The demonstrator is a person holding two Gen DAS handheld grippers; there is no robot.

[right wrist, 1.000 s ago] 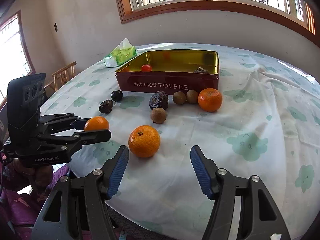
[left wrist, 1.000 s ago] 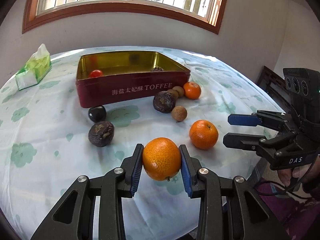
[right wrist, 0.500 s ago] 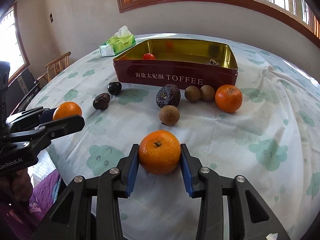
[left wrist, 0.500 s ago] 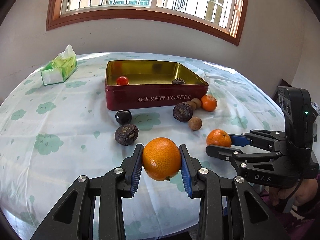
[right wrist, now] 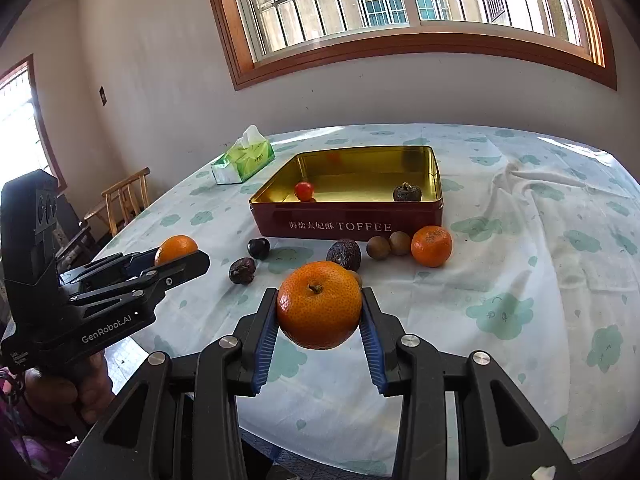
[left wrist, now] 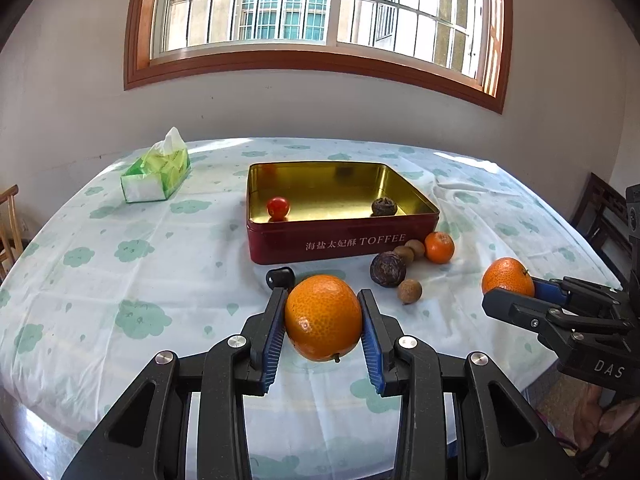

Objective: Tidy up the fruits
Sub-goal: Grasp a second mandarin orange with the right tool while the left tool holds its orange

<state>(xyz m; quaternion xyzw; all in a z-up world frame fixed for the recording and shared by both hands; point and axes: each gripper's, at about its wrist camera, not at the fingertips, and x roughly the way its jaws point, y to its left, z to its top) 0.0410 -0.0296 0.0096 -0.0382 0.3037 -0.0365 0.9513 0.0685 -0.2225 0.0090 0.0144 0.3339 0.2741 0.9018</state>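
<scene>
Left gripper (left wrist: 323,318): jaws closed on a mandarin (left wrist: 323,317), blue pads pressed to both flanks, fruit clear of the cloth. Stem end turned down.

Right gripper (right wrist: 319,311): jaws have just been closing and now clamp a second mandarin (right wrist: 319,305), stem up, lifted off the table (right wrist: 520,280).

Toffee tin (left wrist: 344,240), open, gold inside, lies at 12 o'clock from the left gripper and about 12 to 1 o'clock from the right. It holds a cherry tomato (left wrist: 278,207) toward its left and one dark wrinkled fruit (left wrist: 384,206) toward its right; the middle of the floor is bare.

In the right wrist view the tin's long axis runs across, near wall facing both grippers.

Loose on the cloth between grippers and tin: third mandarin (right wrist: 431,246), two small brown fruits (right wrist: 388,245), dark wrinkled fruits (right wrist: 344,254), a dark plum-like one (right wrist: 258,248).

Judgement: both loads go forward and over the near wall. The left gripper looks squarer on to the tin's empty middle; the right comes in from the tin's right side. They sit near each other, so releasing one after the other avoids a clash above the tin.
</scene>
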